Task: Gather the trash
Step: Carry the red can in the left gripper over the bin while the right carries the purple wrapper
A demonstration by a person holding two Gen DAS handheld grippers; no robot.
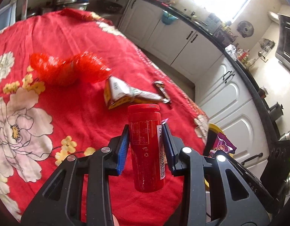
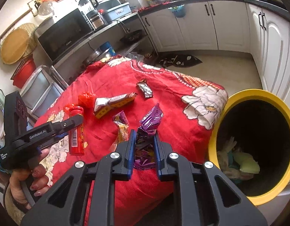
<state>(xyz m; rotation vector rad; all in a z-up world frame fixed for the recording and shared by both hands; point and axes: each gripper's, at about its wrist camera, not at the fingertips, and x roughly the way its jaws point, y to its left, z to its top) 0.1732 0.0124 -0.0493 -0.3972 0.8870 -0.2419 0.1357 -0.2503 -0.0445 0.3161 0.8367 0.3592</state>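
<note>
Left gripper clamps red tube; right gripper clamps purple wrapper. Neither binned; carton and other wrappers remain mid-frame on surface.

We see a red cloth with white, yellow-centred flowers and a checked border over the desk. Our left claw, black with bright blue pads, grips a red tube carrying a white barcode strip. Our right claw, black with blue pads, clamps a purple foil wrapper. On the cloth lie a yellow and white carton, a dark brown wrapper, a purple and yellow wrapper and crumpled red mesh. The bin has a yellow rim and black inside
</note>
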